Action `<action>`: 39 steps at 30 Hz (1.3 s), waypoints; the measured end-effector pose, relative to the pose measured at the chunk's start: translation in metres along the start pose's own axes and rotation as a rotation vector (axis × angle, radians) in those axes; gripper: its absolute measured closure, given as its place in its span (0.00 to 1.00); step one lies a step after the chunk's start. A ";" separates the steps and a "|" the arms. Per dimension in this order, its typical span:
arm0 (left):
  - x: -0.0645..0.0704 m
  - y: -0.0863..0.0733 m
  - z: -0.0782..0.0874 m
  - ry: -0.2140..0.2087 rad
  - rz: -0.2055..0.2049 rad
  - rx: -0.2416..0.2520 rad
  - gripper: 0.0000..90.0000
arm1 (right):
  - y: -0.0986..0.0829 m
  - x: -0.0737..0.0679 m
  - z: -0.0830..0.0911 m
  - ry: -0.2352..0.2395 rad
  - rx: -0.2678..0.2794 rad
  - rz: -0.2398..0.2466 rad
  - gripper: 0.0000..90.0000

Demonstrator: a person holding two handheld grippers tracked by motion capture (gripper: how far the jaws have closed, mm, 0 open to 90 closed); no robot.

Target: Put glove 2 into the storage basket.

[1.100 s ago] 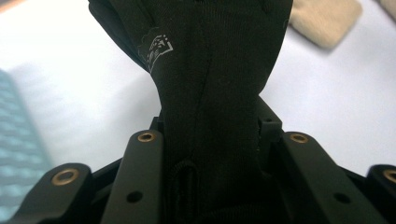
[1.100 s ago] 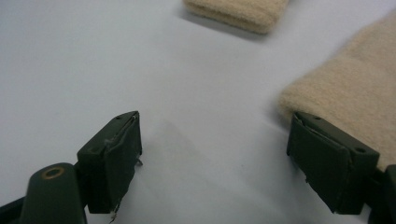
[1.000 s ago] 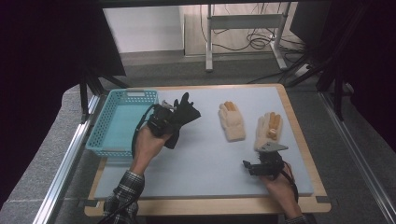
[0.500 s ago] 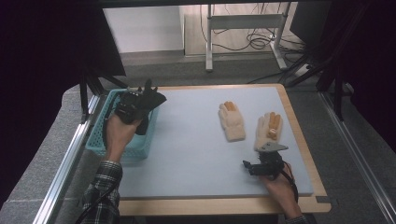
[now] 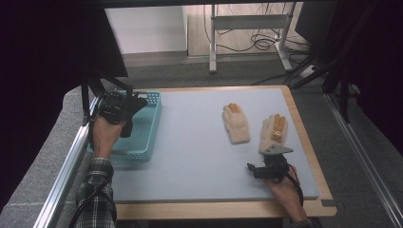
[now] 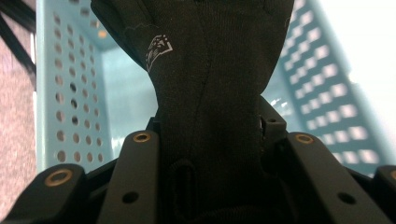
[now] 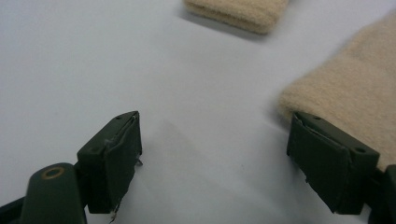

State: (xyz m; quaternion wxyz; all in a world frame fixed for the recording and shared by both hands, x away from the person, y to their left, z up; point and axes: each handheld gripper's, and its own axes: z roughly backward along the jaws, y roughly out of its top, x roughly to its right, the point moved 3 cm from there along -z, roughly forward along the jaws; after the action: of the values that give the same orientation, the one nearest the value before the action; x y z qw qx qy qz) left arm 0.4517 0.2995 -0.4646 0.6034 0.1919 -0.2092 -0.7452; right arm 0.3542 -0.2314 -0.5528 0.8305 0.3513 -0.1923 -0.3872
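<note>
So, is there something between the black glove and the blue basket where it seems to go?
Nothing visible. The left gripper holds the black glove right over the blue basket, whose visible floor is bare.

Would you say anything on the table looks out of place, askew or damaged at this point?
Nothing stands out: both beige gloves lie flat on the mat, and the left gripper holds the black glove over the teal basket.

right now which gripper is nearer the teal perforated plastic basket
Left. The left gripper, shut on a black fabric glove, is over the teal perforated plastic basket. The right gripper sits open across the table by a beige knitted glove.
</note>
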 end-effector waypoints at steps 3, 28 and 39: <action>-0.007 -0.003 -0.010 0.013 0.015 -0.035 0.69 | 0.000 0.000 0.000 0.000 0.000 0.000 0.19; -0.040 -0.021 -0.056 0.041 0.052 -0.213 0.09 | 0.000 0.000 0.000 0.000 0.001 -0.001 0.19; -0.038 -0.019 -0.025 -0.123 0.112 -0.052 0.07 | 0.000 0.000 0.000 -0.001 0.001 0.000 0.19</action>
State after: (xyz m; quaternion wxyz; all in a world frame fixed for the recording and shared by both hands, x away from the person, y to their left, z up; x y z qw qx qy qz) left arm 0.4571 0.3385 -0.4945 0.6348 0.1180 -0.2370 -0.7259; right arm 0.3542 -0.2313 -0.5529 0.8304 0.3514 -0.1928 -0.3870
